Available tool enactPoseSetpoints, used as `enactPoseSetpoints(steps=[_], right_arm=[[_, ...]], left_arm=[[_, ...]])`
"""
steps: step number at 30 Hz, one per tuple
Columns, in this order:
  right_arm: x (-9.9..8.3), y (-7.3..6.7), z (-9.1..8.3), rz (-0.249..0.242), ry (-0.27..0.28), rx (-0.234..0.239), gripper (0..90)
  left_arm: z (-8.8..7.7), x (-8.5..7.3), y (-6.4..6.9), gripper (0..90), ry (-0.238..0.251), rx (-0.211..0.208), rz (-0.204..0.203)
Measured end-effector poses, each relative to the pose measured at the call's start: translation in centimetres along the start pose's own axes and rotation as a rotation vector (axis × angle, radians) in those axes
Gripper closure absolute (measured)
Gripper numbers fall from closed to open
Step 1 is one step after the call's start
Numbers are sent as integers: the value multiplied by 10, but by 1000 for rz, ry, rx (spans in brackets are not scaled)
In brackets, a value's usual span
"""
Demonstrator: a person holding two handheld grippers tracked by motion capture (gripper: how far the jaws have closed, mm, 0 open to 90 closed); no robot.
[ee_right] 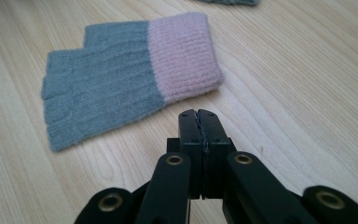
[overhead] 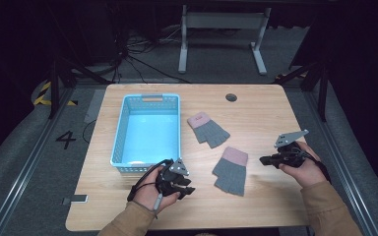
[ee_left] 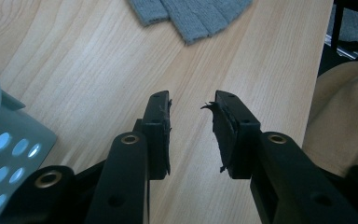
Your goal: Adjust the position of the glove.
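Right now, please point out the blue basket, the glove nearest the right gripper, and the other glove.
blue basket [overhead: 119,129]: high view, left wall.
near glove [ee_right: 102,88]: right gripper view, grey palm.
far glove [overhead: 211,132]: high view, grey palm.

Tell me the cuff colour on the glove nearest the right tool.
Pale pink, on a grey glove; the cuff shows best in the right gripper view.

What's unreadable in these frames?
- Near glove: left gripper view, cuff and most of it cut off by the top edge.
- Far glove: right gripper view, just a sliver at the top edge.
- Basket: high view, near wall partly hidden by the left gripper.
- Floor beyond the table: too dark.
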State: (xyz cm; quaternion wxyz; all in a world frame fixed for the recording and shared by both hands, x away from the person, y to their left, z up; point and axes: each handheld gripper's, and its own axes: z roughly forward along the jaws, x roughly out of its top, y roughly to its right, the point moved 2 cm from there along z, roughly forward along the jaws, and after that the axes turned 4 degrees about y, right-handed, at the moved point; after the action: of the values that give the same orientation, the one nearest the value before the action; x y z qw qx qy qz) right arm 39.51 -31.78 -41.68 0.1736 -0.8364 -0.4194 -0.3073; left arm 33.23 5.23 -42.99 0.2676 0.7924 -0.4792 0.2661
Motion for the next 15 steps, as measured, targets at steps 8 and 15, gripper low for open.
enactPoseSetpoints(steps=[8, 15], right_arm=[[8, -7, 0, -20, 24, 20, 900], [24, -12, 8, -3, 73, 26, 900]], left_arm=[[-7, 0, -2, 648, 27, -10, -20], [-14, 0, -4, 623, 62, -15, -55]])
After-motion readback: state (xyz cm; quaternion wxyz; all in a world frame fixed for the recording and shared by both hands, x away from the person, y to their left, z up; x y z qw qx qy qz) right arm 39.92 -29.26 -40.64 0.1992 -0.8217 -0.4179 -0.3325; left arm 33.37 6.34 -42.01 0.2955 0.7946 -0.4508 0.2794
